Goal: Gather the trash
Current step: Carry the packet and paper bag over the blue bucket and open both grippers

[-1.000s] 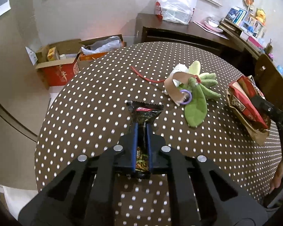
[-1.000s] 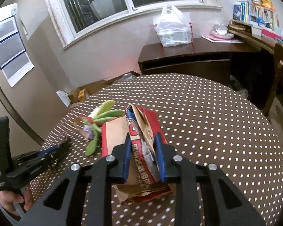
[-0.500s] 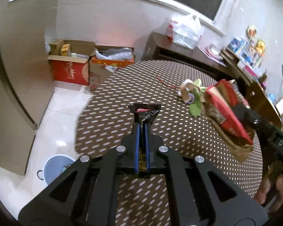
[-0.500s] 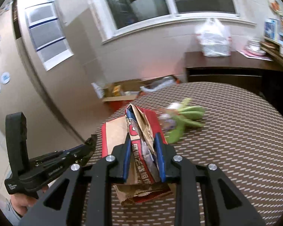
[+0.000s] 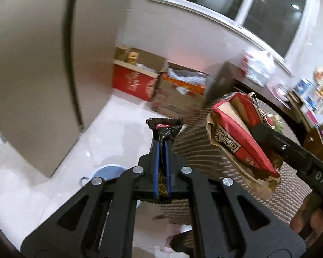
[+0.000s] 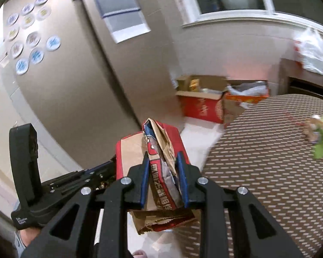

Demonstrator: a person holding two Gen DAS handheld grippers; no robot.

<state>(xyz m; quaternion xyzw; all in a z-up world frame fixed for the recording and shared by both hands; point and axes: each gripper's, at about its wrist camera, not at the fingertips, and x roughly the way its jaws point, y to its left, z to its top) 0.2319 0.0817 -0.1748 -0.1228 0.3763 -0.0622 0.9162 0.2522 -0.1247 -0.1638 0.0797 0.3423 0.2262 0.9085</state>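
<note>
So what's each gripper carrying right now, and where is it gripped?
The left gripper pinches a dark snack wrapper by its lower end. The right gripper clamps a red-and-brown paper bag across its crumpled middle.

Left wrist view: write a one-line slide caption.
Left gripper shut on a dark snack wrapper above the floor, right gripper alongside clamping a red-and-brown paper bag, pale blue bin below.
</note>
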